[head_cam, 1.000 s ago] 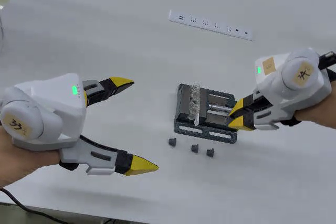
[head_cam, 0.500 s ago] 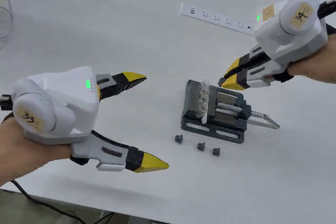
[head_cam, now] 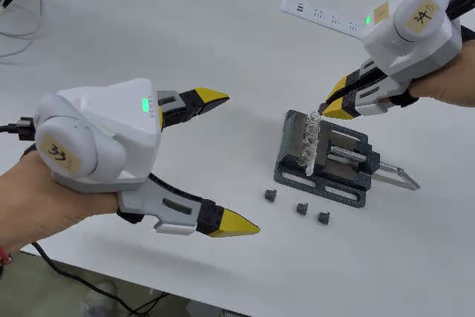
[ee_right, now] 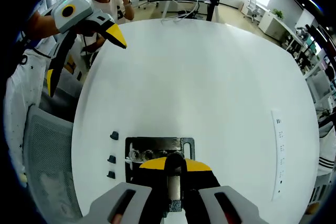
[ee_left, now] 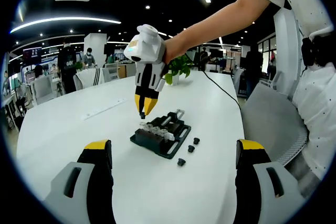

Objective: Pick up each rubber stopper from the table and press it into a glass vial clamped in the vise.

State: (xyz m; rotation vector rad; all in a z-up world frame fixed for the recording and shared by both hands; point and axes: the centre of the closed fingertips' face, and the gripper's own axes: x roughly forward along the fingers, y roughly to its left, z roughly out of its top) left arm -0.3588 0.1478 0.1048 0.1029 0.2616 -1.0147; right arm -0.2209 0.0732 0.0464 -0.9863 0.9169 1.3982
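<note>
Right gripper (head_cam: 332, 111) pressed together, tips just above vials (head_cam: 306, 142); careless bump could crack glass. Left gripper (head_cam: 237, 161) spread, stoppers (head_cam: 300, 208) lying ahead.

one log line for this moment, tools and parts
left tool: open, empty, left of vise | right tool: shut, tips over vials | stoppers: three on table beside vise

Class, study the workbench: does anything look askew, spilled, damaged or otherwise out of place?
Nothing stands out. The glass vials stand in a row in the vise; three rubber stoppers lie in a line on the table beside it, and nothing is spilled or visibly broken.
</note>
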